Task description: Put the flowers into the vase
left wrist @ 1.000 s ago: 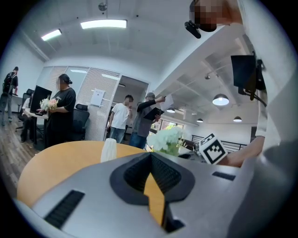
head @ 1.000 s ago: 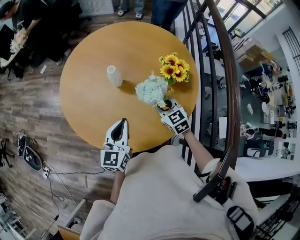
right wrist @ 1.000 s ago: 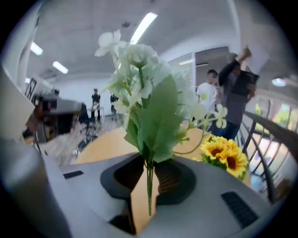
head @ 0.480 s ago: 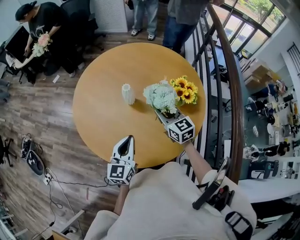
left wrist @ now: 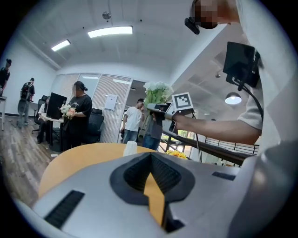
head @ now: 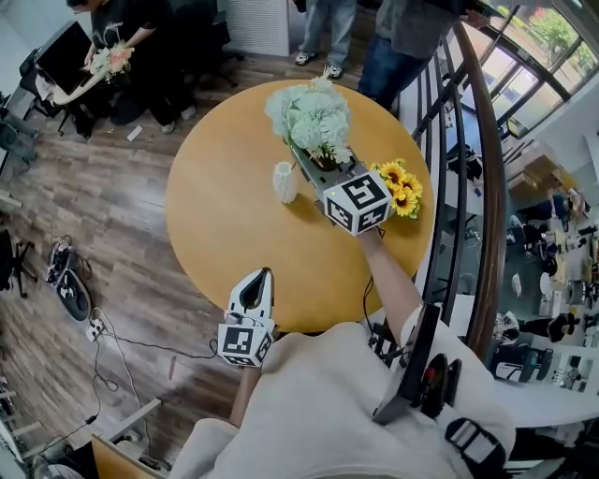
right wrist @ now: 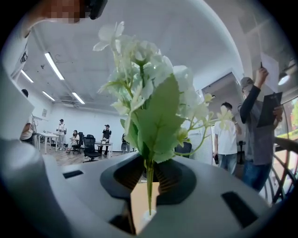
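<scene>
A small white ribbed vase (head: 284,181) stands upright on the round wooden table (head: 215,224). My right gripper (head: 318,161) is lifted above the table just right of the vase, shut on the green stem of a bunch of white flowers (head: 309,114). In the right gripper view the stem runs up between the jaws (right wrist: 148,188) to the white flowers (right wrist: 149,88). A bunch of sunflowers (head: 401,187) lies on the table near its right edge. My left gripper (head: 259,278) hovers at the table's near edge, shut and empty; it faces the vase (left wrist: 130,148).
A dark stair railing (head: 487,187) curves along the table's right side. Two people (head: 374,28) stand beyond the far edge, and another person (head: 131,47) holds a bouquet at the far left. Cables (head: 75,299) lie on the wooden floor at left.
My right gripper has risen off the table with the white flowers and swung towards the far side, beside the vase. The sunflowers stay on the table. The left gripper has shifted only slightly.
</scene>
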Action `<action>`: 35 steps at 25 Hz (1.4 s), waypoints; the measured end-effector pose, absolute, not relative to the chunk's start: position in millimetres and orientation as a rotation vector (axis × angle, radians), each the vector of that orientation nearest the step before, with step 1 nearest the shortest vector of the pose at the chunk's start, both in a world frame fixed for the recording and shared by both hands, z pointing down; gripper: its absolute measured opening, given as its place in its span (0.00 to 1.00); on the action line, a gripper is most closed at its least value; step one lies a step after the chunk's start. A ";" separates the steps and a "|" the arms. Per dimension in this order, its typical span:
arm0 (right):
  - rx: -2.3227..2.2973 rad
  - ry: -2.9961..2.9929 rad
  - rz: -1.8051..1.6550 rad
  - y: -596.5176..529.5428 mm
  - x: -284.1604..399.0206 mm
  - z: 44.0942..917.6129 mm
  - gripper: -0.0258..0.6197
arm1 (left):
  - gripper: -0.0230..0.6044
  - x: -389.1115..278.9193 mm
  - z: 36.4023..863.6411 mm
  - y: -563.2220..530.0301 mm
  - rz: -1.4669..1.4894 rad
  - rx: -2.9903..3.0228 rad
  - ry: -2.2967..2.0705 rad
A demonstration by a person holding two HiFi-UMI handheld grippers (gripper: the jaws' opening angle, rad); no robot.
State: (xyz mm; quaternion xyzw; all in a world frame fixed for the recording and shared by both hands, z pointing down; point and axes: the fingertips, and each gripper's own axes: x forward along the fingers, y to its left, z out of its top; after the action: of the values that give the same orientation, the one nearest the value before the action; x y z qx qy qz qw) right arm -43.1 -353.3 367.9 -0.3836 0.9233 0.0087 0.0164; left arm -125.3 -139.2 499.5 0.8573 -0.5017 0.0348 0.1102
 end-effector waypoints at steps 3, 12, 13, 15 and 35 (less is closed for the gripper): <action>-1.177 2.886 0.010 -365.2 -58.8 377.3 0.17 | 0.05 -138.3 503.6 -135.8 0.105 2.485 -1.516; -1.234 2.982 -0.102 -380.0 -79.4 458.5 0.17 | 0.05 -162.5 512.9 -137.4 0.128 2.420 -1.565; -1.238 2.988 -0.116 -380.1 -80.3 467.3 0.17 | 0.05 -163.2 513.0 -138.6 0.130 2.418 -1.565; -1.244 2.997 -0.135 -378.3 -81.7 482.8 0.17 | 0.05 -163.9 513.2 -139.7 0.136 2.414 -1.565; -1.455 3.064 -0.424 -373.2 -67.9 572.8 0.50 | 0.05 -165.8 512.1 -141.3 0.152 2.408 -1.557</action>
State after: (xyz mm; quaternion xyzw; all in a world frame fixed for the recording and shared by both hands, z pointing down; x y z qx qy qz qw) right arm -67.9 -373.2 572.8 -0.4216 0.8878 -0.1228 -0.1379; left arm -165.8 -141.3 512.1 0.8309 -0.5373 0.0525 0.1346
